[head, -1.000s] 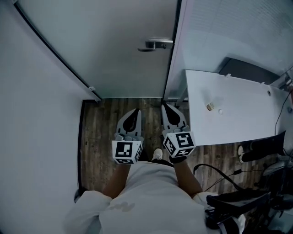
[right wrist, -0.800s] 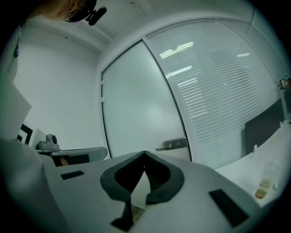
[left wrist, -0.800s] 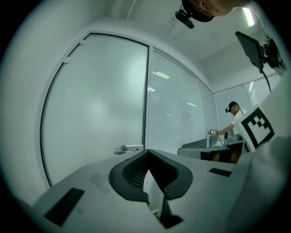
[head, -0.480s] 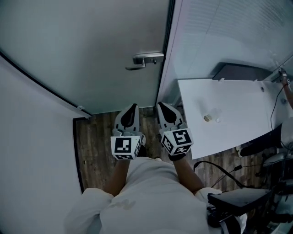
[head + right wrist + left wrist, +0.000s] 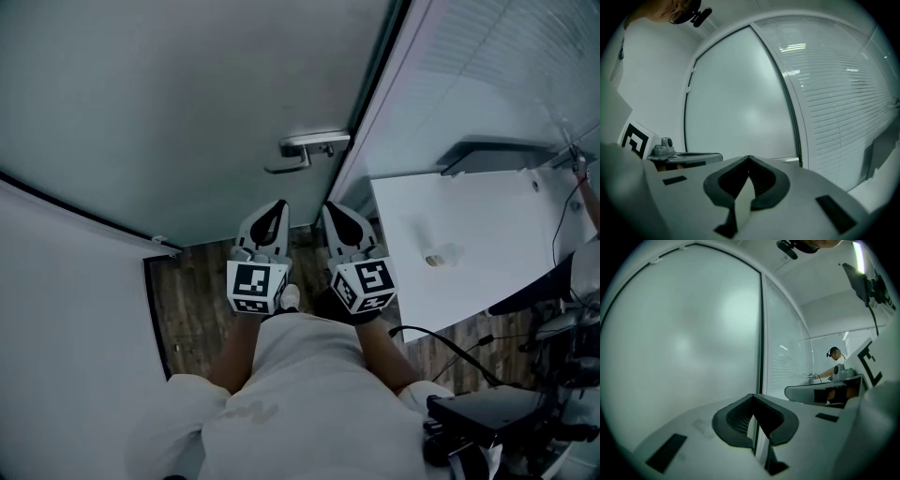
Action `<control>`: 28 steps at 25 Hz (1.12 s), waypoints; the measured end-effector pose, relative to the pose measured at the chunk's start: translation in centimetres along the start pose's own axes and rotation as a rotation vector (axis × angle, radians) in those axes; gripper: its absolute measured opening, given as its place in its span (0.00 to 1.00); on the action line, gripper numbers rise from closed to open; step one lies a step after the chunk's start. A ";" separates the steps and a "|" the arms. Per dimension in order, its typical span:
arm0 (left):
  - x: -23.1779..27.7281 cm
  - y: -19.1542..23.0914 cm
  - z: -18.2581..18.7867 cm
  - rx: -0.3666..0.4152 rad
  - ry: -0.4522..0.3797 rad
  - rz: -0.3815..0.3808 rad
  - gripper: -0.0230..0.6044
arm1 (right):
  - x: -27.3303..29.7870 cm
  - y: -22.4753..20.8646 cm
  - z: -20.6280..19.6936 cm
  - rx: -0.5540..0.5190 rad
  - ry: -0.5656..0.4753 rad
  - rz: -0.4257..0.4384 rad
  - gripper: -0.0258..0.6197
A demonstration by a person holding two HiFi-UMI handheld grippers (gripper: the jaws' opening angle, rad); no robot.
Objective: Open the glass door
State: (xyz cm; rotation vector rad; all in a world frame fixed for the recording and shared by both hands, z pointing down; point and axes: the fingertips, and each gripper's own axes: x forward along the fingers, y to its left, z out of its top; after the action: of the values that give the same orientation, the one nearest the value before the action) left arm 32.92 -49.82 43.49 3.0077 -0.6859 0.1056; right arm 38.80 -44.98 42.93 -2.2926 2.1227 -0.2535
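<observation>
The frosted glass door (image 5: 187, 103) fills the top of the head view, with a metal lever handle (image 5: 309, 148) near its right edge, by the dark door frame (image 5: 375, 84). My left gripper (image 5: 277, 208) and right gripper (image 5: 333, 208) are side by side, pointing at the door just below the handle and apart from it. Both are shut with nothing between their jaws. In the left gripper view the left gripper (image 5: 753, 397) faces the door pane (image 5: 684, 333). In the right gripper view the right gripper (image 5: 749, 159) faces the door (image 5: 740, 93).
A white desk (image 5: 487, 234) with a small object (image 5: 436, 259) stands close on the right. Behind it is a glass partition with blinds (image 5: 487, 66). A white wall (image 5: 66, 328) lies on the left, and cables and a black chair (image 5: 487, 412) at lower right. A person (image 5: 834, 357) works in the distance.
Both grippers have moved forward toward the door together. The handle has come closer and now sits just beyond their tips. Both stay shut.
</observation>
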 end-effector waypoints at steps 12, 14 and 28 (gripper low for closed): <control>6.8 3.0 -4.9 0.089 0.215 -0.010 0.04 | 4.0 -6.7 0.1 0.005 0.056 0.005 0.04; 7.8 3.2 -5.8 0.150 0.262 -0.021 0.04 | 4.4 -7.5 -0.2 0.000 0.070 0.015 0.04; 11.3 5.4 -11.3 0.647 0.550 -0.040 0.24 | 5.0 -9.7 -1.9 -0.006 0.127 0.043 0.04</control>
State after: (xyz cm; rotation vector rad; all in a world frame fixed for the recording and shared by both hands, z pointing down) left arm 40.11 -58.77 55.88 3.2769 -0.6084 1.3253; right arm 48.50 -48.89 46.50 -2.2886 2.2307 -0.4037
